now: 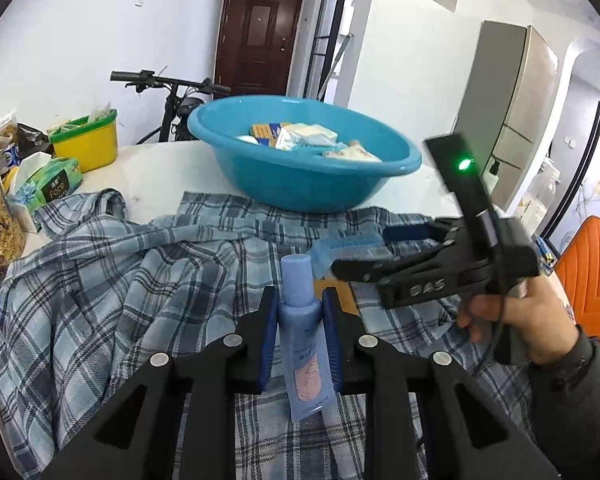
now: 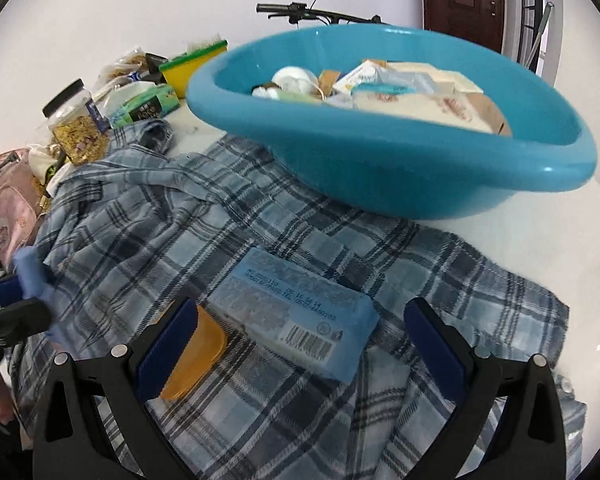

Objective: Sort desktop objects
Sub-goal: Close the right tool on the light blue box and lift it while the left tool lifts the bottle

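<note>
Left gripper [image 1: 300,312] is clamping the blue tube [image 1: 300,320] above the plaid cloth [image 1: 120,280], right gripper [image 2: 300,344] is gaping over the blue packet [image 2: 296,316]; best straddling its narrow sides before closing, basin [image 2: 420,184] waiting behind.

White walls, a brown door [image 1: 259,38], a bicycle [image 1: 172,98], a tall fridge [image 1: 508,112].

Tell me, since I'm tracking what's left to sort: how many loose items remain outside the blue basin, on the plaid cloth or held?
3: a blue tube clamped in the left hand-held gripper, a blue packet lying on the plaid cloth, and an orange piece beside it. Folds may hide more.
</note>
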Available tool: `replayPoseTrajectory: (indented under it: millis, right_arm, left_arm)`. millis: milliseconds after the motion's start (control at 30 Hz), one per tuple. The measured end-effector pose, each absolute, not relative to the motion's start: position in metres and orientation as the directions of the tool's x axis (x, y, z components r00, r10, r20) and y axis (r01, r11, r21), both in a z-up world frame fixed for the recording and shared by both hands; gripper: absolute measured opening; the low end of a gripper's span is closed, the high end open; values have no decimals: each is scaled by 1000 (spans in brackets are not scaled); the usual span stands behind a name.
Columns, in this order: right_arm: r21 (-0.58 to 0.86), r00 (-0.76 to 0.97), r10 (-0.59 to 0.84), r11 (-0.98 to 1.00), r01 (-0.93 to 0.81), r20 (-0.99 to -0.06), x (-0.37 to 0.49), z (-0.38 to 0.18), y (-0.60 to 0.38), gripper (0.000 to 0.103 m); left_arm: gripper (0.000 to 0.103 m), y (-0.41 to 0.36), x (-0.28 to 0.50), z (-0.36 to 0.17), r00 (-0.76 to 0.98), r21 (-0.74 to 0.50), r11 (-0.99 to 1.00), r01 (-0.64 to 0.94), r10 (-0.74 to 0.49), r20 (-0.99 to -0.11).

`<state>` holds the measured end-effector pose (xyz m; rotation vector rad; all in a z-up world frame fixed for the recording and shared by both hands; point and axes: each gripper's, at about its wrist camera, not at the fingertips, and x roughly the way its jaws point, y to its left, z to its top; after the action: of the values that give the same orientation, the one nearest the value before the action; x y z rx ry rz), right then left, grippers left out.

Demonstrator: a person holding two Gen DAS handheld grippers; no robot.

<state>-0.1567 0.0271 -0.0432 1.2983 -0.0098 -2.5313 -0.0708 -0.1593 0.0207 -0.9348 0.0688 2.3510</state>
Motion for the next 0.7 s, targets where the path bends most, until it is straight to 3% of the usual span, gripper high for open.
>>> replayPoseTrajectory:
  millis: [200,267,400,600,700]
  right_arm:
    - [120,-567,-260,-955,272,-782,-157,-48,23,101]
    - [138,-565,-283,-948,286,-775,-154,-46,24,88]
    - [158,-561,-297,-946,284,-773,-149,-44,31,48]
    - [100,-556,-273,-942,321,-785,-151,-42,22,48]
    - [41,-546,-244,-933,357,-802,-159,-41,11,59]
  left_arm:
    - [23,-163,-70,29,-576,-176,-812,-557,529,-623]
    - [23,-164,-70,30,-578,-175,-812,-557,530,-620]
    - [24,-166,-72,31,-581,-180,-812,-555,533,-615]
    - [23,-164,-71,34,-595,-157,-816,-556,523,-610]
    - [24,-163,-74,28,-587,-156,-817,-555,517,-622]
